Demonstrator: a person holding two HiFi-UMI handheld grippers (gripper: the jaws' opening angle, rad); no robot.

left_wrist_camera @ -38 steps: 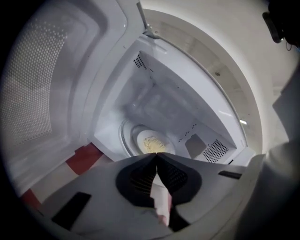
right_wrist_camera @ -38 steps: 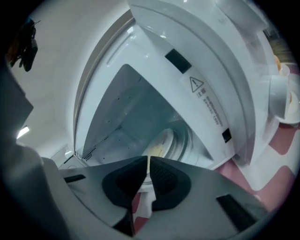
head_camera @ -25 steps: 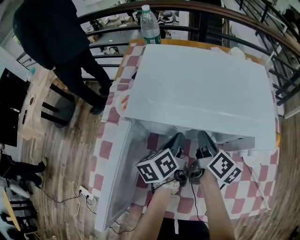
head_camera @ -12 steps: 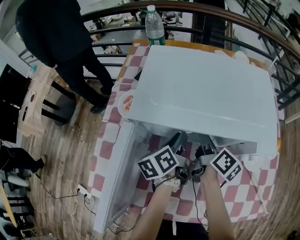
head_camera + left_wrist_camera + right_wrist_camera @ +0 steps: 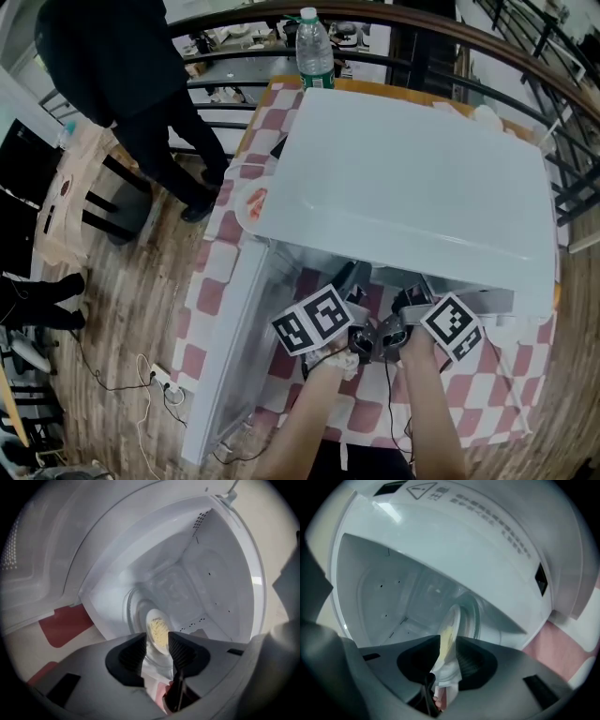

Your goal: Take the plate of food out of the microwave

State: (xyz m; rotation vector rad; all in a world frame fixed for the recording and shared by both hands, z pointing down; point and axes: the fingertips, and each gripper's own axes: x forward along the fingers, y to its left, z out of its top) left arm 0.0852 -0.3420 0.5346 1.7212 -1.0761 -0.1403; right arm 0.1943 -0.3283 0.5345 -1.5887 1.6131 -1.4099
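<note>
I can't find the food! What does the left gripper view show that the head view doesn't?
Only the left gripper view shows inside the microwave: the plate of food on the glass turntable. Only the head view shows the water bottle and a person in dark clothes standing by. Both show the white microwave and the red-checked tablecloth.

Even, cool daylight overall, with soft glare on the microwave (image 5: pixel 403 178) top. Both gripper views bulge strongly, darken to black corners and blur the foreground.
</note>
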